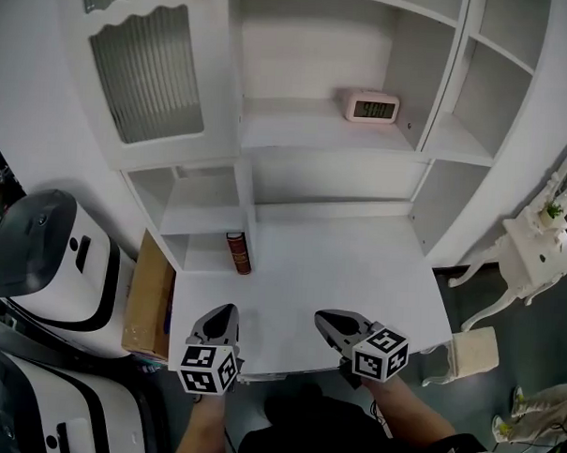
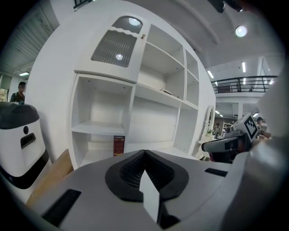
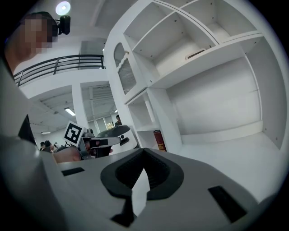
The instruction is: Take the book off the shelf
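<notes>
The book stands upright in the low shelf cubby at the back left of the table, right beside the divider. The left gripper and right gripper are both pinched closed, empty and well short of it. Go in without opening up and you'll probably just shove it deeper or tip it, and that divider leaves little jaw room.
</notes>
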Motion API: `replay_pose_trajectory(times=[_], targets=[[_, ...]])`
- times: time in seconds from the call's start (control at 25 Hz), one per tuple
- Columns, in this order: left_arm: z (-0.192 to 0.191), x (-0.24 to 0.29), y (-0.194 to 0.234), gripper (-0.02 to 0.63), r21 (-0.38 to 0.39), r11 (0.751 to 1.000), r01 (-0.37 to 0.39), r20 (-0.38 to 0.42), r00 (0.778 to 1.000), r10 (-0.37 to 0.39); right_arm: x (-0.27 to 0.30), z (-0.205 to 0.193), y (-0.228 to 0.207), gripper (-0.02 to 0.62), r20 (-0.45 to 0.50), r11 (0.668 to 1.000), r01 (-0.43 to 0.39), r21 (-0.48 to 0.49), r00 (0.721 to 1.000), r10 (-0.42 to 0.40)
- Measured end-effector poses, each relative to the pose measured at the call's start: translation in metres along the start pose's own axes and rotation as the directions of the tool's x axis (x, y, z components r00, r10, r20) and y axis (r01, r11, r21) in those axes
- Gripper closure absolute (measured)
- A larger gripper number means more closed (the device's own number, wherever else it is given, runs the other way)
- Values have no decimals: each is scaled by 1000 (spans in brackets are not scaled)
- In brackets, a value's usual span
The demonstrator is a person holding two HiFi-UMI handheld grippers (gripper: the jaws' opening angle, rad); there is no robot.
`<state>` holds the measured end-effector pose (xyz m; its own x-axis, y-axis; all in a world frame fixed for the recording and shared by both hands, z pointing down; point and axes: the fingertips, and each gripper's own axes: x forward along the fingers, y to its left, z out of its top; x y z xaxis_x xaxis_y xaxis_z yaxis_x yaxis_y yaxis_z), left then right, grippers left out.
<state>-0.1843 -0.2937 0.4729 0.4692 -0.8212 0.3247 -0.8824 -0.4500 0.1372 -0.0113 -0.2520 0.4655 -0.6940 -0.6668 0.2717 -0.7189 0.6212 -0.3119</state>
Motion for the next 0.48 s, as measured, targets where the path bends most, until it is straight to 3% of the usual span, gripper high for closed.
replay_pose_trajectory(times=[0.48], targets=[[37, 62, -15, 597, 13, 999, -44, -34, 998, 45, 16, 36, -63, 581, 50, 994, -103, 39, 994, 101]])
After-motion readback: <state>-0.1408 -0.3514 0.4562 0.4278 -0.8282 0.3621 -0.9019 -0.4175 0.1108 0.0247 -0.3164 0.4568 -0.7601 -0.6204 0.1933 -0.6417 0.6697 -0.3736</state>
